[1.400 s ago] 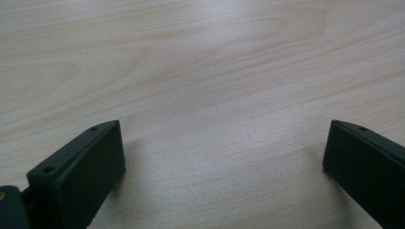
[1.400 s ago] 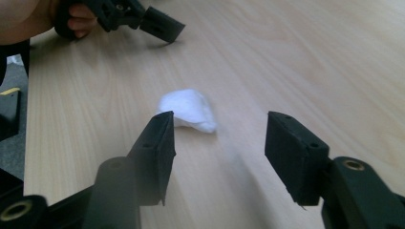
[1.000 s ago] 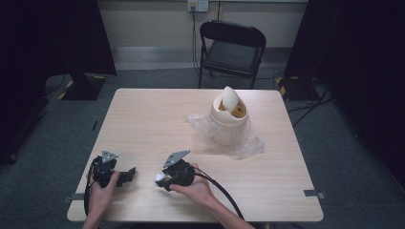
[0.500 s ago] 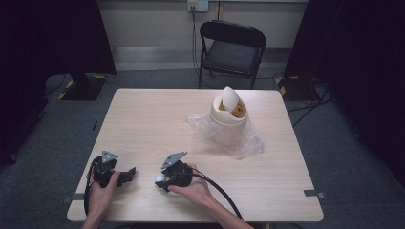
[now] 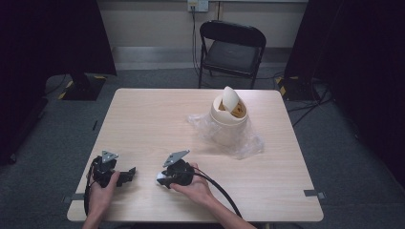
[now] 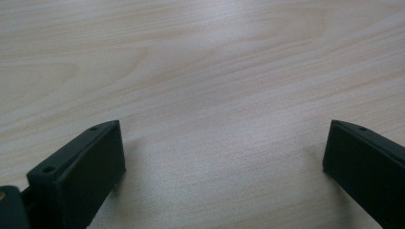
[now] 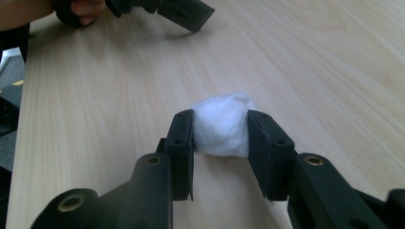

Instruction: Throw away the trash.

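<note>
High view: both grippers rest near the table's (image 5: pixel 143 119) front edge; a cream bin (image 5: pixel 228 120) stands on clear plastic (image 5: pixel 246 143) well apart. Left gripper view: left gripper (image 6: pixel 222 162), jaws wide apart over bare wood. Right gripper view: right gripper (image 7: pixel 220 133) clamps a white cotton ball (image 7: pixel 220 125) (touching the tabletop).

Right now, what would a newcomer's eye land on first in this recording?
The cream bin with its tilted swing lid, standing on crumpled clear plastic toward the table's far right. Next, the white cotton ball pinched in the right gripper, while the left gripper sits wide open over bare wood.
</note>
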